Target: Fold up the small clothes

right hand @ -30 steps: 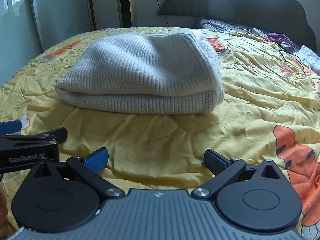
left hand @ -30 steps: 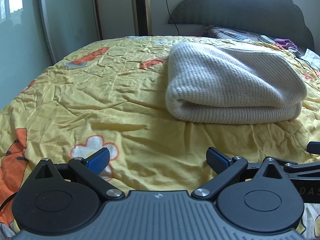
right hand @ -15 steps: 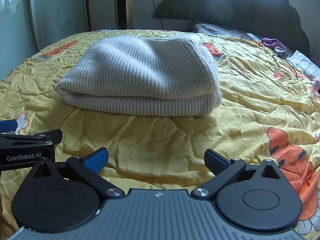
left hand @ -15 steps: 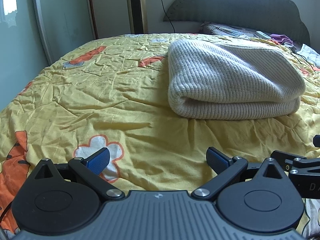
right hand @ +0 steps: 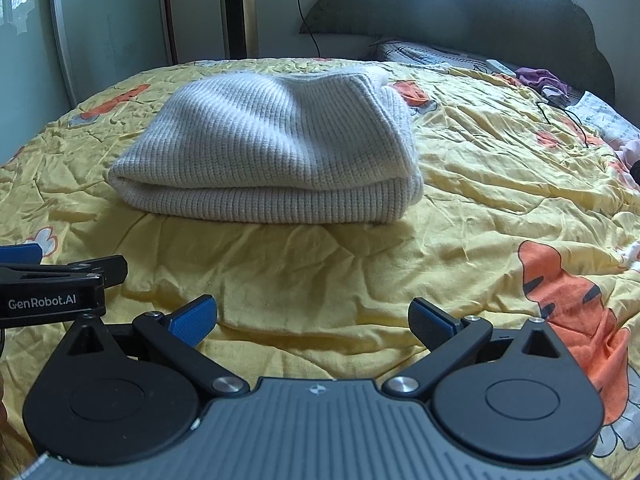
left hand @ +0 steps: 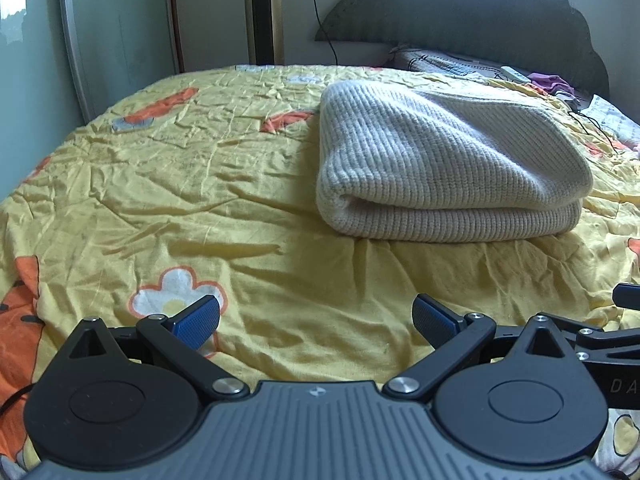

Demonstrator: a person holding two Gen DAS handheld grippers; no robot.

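Observation:
A cream knitted garment (left hand: 444, 168) lies folded in a thick bundle on the yellow bedspread (left hand: 200, 208); it also shows in the right wrist view (right hand: 272, 152). My left gripper (left hand: 316, 322) is open and empty, low over the bedspread, short of the bundle and to its left. My right gripper (right hand: 314, 320) is open and empty, short of the bundle's front fold. The left gripper's side shows at the left edge of the right wrist view (right hand: 52, 284).
The bed has a dark padded headboard (right hand: 460, 20). Pillows, a purple cloth (right hand: 540, 78) and a black cable (right hand: 560, 114) lie at the far right of the bed. A wall and a mirrored door (left hand: 120, 32) stand on the left.
Both grippers have drawn back a little from the folded garment and tilted up slightly. Both stay open and empty; the garment has not moved.

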